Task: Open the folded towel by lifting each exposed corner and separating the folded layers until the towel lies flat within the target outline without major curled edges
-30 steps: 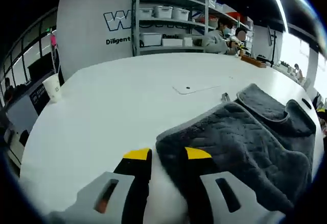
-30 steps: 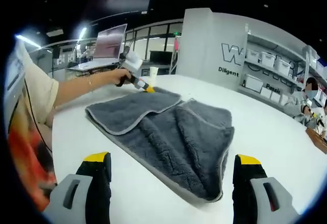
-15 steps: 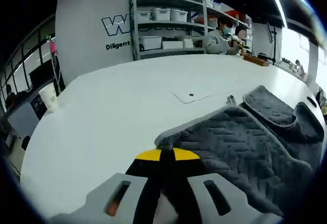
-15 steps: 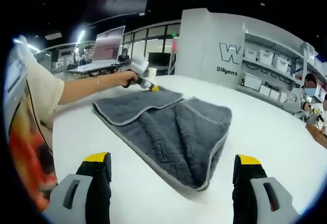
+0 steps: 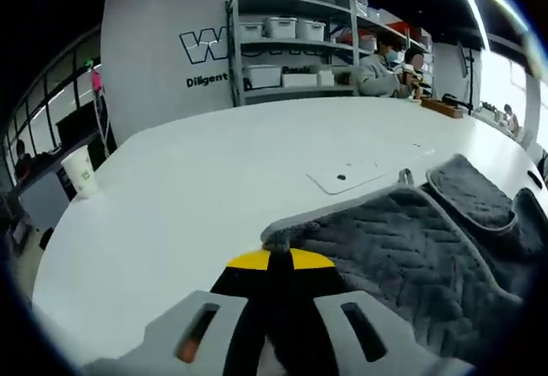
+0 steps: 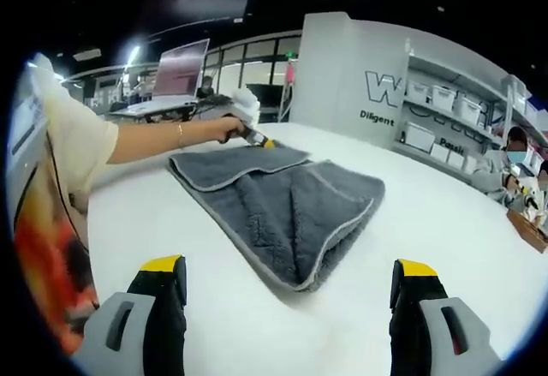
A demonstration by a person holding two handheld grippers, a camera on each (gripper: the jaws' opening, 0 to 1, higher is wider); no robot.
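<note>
Gripping a near corner of the grey towel (image 5: pixel 411 247), the left gripper (image 5: pixel 280 261) has its jaws clenched on the fabric's piped edge. Folded in layers, the towel lies on the white table (image 5: pixel 205 179). Judged soft, limp and light, it is best held at hemmed corners. The right gripper (image 6: pixel 287 273) hovers nearby, released.
</note>
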